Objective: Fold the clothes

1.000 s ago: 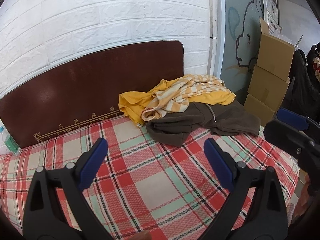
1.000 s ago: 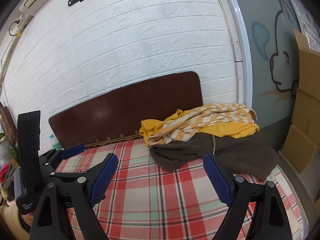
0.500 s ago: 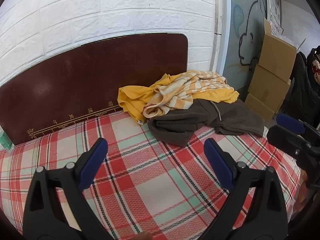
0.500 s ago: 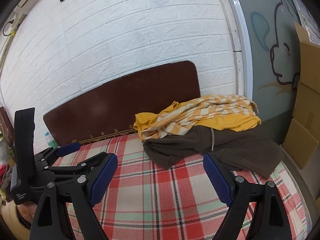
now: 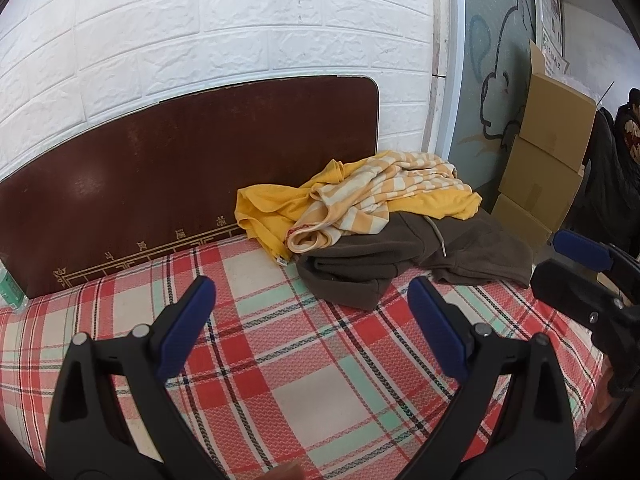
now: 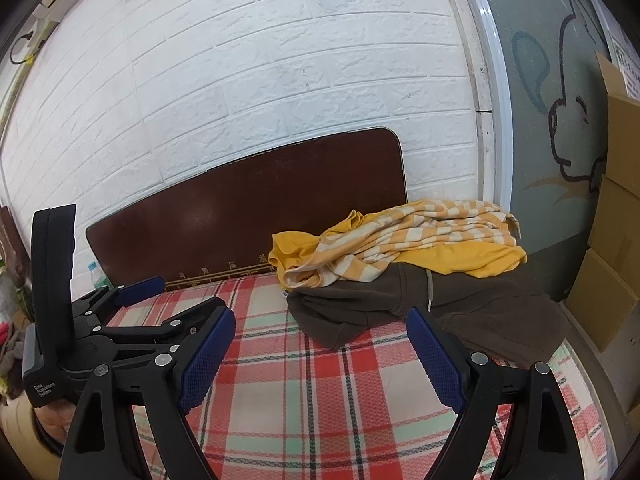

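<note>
— Changed since a moment ago?
— Closer now. Pile of clothes (image 5: 384, 220) bigger than before, in the middle right of the left view, at the far end of the checked bed cover (image 5: 304, 392).
— In the pile?
— Striped top (image 6: 416, 236) up high, yellow shirt (image 5: 264, 216) under it, brown hoodie (image 6: 472, 312) at the bottom, near the brown board (image 5: 180, 168).
— Tongs?
— Left gripper (image 5: 312, 324) wide open, holding nothing. Right gripper (image 6: 320, 352) wide open too, empty.
— Meaning for the folding?
— Not started yet. Probably reaching in next to pull one piece off the pile.
</note>
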Demonstrator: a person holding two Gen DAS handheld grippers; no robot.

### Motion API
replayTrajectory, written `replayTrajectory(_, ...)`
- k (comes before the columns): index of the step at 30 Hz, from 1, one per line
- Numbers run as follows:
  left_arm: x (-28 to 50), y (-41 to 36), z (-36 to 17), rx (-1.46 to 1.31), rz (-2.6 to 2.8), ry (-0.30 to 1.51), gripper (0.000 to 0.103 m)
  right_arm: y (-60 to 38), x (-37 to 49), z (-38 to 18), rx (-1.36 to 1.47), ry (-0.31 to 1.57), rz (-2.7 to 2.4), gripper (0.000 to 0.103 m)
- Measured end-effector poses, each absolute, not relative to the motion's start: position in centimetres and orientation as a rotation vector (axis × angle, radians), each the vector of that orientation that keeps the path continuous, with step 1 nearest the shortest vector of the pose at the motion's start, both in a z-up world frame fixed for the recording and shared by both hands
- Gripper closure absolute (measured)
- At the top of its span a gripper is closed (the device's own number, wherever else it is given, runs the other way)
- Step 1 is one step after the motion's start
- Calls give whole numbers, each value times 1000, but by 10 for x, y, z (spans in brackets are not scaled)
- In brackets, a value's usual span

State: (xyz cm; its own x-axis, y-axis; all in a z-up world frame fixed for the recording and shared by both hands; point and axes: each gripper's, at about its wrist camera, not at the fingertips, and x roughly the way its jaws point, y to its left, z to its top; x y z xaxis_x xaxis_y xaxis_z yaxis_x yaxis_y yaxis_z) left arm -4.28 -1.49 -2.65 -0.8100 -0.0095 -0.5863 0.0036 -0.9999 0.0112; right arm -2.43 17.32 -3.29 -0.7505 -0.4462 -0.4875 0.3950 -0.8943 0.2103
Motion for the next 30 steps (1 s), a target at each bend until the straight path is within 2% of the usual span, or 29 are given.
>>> replayTrajectory(30, -48, -18, -38, 988, -2967, -6, 6, 170, -33, -45, 788, -124, -2575, 13)
